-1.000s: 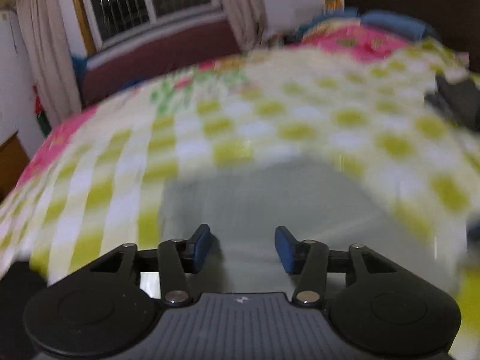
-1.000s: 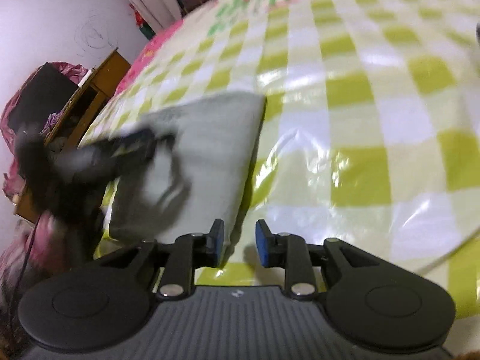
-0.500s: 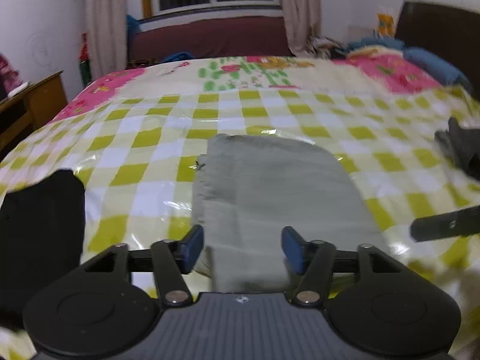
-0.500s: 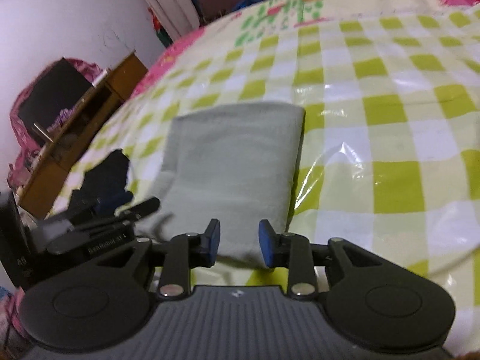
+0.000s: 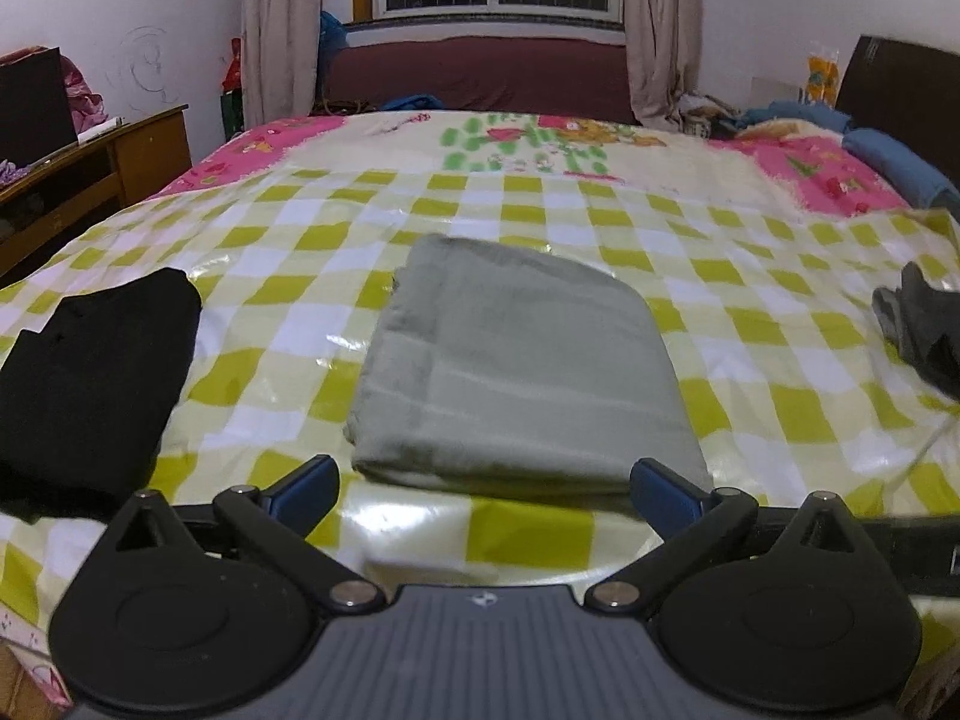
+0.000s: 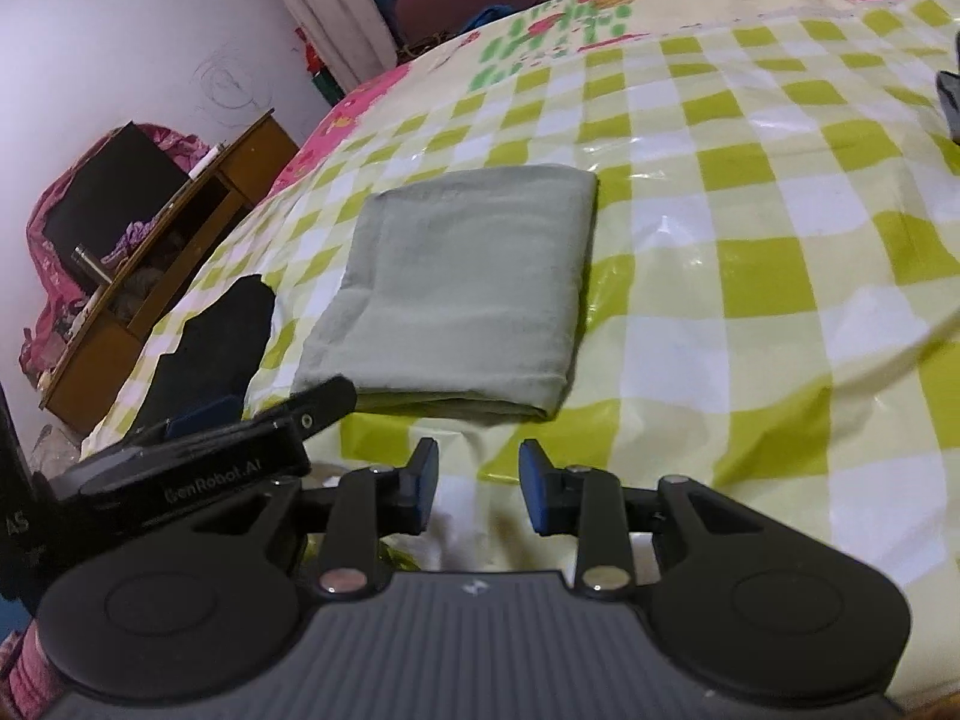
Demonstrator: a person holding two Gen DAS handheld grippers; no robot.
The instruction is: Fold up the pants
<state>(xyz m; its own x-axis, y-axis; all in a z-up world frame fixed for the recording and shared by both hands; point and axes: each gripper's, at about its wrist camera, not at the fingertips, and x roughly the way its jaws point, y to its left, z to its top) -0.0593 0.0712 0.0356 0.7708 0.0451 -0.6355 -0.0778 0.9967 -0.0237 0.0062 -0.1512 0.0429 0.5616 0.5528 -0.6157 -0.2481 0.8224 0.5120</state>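
Far left in the left wrist view: wooden desk (image 5: 108, 162) against the wall, well apart from the work. On the bed, at the left edge of the checked sheet (image 5: 750, 372), a black garment (image 5: 90, 378) lying flat, probably set aside so the middle stays free for folding. In the middle, the grey-green pants (image 5: 516, 372), folded into a neat thick rectangle, flat on the sheet, touched by neither tool; looks like the folding itself is done. Layered edges facing the cameras, smooth fold at the far side. Just short of the near edge, the left gripper (image 5: 483, 489): tongs spread as wide as they go, having just been opening, nothing between them, blue pads (image 5: 306, 489) level with the near edge of the pants but not pressing it. Likely pulled clear so the stack is not dragged out of shape. Further right, a dark grey garment (image 5: 918, 324) at the sheet's right side, bunched, perhaps waiting its turn. In the right wrist view, same pants (image 6: 468, 288) ahead and slightly left, the other tool's body showing at lower left. Right gripper (image 6: 474, 489): tongs part-way apart, a modest gap, empty, held back over bare sheet near the bed's edge, off the cloth
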